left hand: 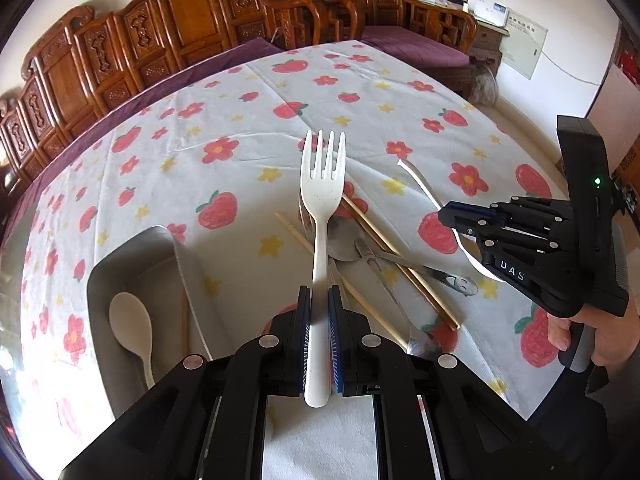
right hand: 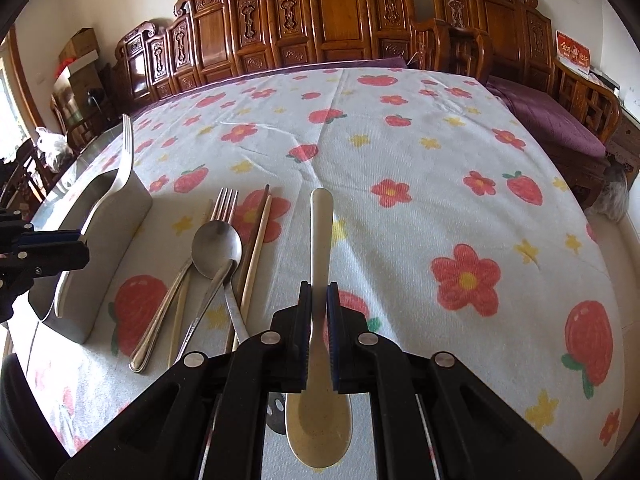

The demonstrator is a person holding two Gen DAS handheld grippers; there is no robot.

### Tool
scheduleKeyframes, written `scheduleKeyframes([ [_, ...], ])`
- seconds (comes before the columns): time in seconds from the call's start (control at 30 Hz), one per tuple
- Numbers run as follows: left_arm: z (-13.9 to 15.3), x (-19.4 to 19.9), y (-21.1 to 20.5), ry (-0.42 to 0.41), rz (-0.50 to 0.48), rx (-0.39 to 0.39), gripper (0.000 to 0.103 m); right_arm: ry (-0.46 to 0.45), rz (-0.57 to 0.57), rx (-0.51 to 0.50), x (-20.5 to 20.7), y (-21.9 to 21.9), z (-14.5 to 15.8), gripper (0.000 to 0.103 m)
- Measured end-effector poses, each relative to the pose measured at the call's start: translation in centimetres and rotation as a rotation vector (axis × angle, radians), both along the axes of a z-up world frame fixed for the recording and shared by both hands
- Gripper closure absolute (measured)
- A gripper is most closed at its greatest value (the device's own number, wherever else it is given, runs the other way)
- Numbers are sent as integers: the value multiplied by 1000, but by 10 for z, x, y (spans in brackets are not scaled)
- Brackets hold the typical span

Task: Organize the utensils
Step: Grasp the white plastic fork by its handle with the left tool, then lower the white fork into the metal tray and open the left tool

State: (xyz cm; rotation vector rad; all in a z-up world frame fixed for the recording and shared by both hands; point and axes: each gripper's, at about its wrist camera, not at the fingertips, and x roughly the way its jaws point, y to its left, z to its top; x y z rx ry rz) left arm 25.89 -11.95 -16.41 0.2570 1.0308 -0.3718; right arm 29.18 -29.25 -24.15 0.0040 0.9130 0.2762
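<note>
My left gripper [left hand: 319,300] is shut on the handle of a white plastic fork [left hand: 323,184], tines pointing away, held above the table. My right gripper [right hand: 319,296] is shut on the handle of a cream plastic spoon [right hand: 320,420], bowl toward the camera; it also shows in the left wrist view [left hand: 452,216]. A metal utensil holder [left hand: 132,256] stands to the left with a cream spoon [left hand: 132,324] in it; it also shows in the right wrist view [right hand: 108,240]. On the cloth lie a metal spoon [right hand: 216,244], a metal fork [right hand: 224,204] and chopsticks [right hand: 256,240].
The table wears a white cloth with red flowers and strawberries [right hand: 400,140]. Carved wooden chairs [right hand: 320,20] stand along the far side, with a purple-cushioned bench [right hand: 540,112] at the right. More metal cutlery and chopsticks [left hand: 400,264] lie between the grippers.
</note>
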Motion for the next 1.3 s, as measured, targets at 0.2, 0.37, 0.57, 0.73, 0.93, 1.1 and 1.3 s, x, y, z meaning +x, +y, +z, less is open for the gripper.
scheduleKeyframes([
  [0.2,15,-18,15,-25,27,-18,95,-6,21,-19,-12,11,1,94],
  [0.37,30,-34,31,-52,48,-31,95,-29,41,-42,-25,19,5,94],
  [0.57,44,-52,54,-83,78,-42,95,-51,38,-34,-38,22,14,94],
  [0.73,46,-59,75,-94,113,-45,95,-75,57,-11,-49,33,24,94],
  [0.93,33,-54,99,-81,164,-47,95,-109,105,19,-61,57,38,94],
  [1.1,10,-40,113,-47,200,-47,95,-121,167,6,-70,82,40,94],
  [1.3,-20,-25,124,-5,234,-44,95,-110,183,-3,-71,89,36,94],
])
